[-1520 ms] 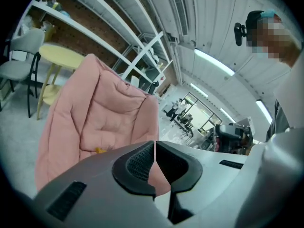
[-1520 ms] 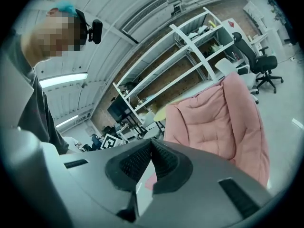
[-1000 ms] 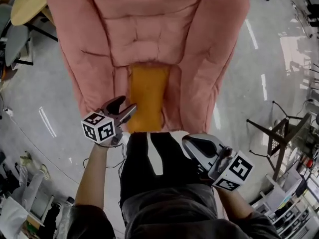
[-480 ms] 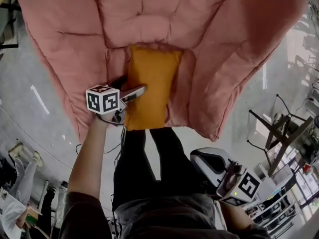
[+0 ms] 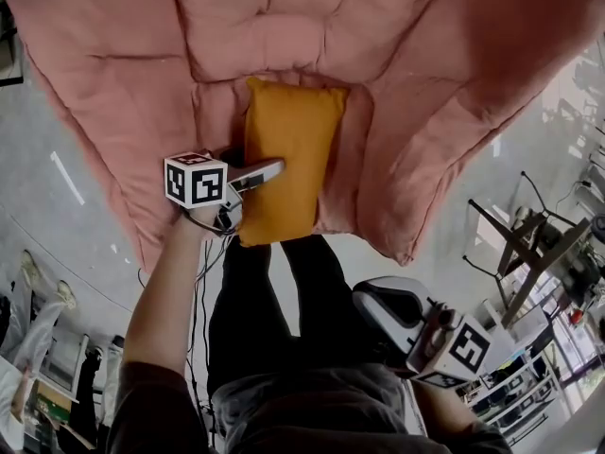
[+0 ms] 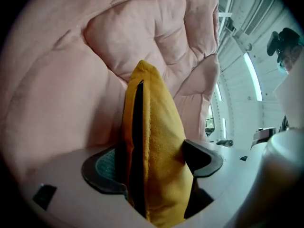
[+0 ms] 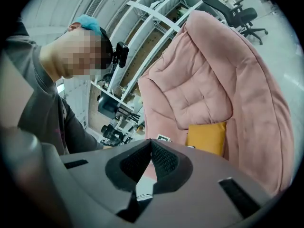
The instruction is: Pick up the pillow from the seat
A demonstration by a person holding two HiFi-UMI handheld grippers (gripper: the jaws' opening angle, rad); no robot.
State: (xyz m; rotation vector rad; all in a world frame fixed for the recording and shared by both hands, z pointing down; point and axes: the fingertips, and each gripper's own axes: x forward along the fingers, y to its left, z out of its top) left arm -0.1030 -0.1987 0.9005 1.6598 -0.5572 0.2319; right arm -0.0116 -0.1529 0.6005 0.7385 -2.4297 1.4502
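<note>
An orange pillow (image 5: 288,154) lies on the seat of a big pink padded chair (image 5: 284,36). My left gripper (image 5: 255,165) reaches over the pillow's near left edge. In the left gripper view the pillow (image 6: 159,141) stands edge-on and fills the gap of the left gripper (image 6: 152,163); the jaws are closing and both pads touch the fabric. The pink chair (image 6: 142,32) rises behind. My right gripper (image 5: 367,296) hangs low by my right hip, away from the chair. Seen in its own view, the right gripper (image 7: 151,144) has its pads together, with the pillow (image 7: 206,137) far ahead.
My dark-trousered legs (image 5: 274,291) stand right at the chair's front edge. A black folding stand (image 5: 529,244) and shelving (image 5: 534,395) are on the grey floor at the right. A cable (image 5: 203,272) hangs from my left hand.
My left gripper moved forward from the seat's front corner onto the pillow's left edge, and its jaw now lies across the fabric. The view shifted closer over the chair. The right gripper stayed low.
</note>
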